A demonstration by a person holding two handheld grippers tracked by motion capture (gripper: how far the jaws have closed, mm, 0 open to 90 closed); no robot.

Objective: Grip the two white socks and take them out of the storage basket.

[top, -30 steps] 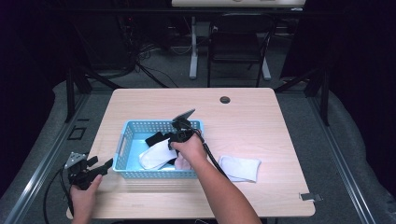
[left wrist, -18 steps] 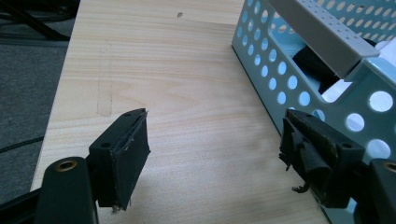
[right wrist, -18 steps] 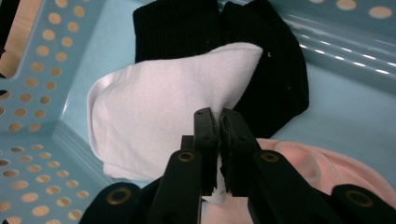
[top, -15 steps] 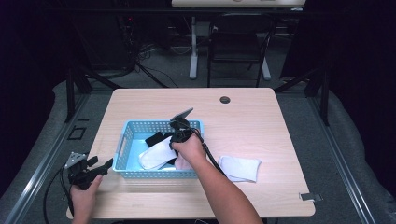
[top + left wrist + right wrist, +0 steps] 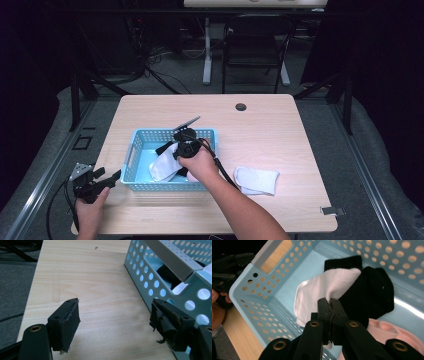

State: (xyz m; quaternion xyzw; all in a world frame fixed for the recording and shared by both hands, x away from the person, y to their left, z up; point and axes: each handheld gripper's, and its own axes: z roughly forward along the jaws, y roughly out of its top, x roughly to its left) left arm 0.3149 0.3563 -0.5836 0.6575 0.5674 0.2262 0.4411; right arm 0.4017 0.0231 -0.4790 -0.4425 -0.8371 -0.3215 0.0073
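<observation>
— How far along is the sorting judged to be?

— Partway, it seems: a white sock [image 5: 322, 287] is held inside the blue basket [image 5: 137, 147] over a black sock [image 5: 372, 295] and something pink [image 5: 387, 332], while another white sock [image 5: 257, 180] is left on the table [image 5: 280, 130].

— And the jaws?

— The right gripper [image 5: 329, 306] is pinched on the white sock; the left gripper [image 5: 115, 320] is held spread, empty, just beside the basket.
</observation>
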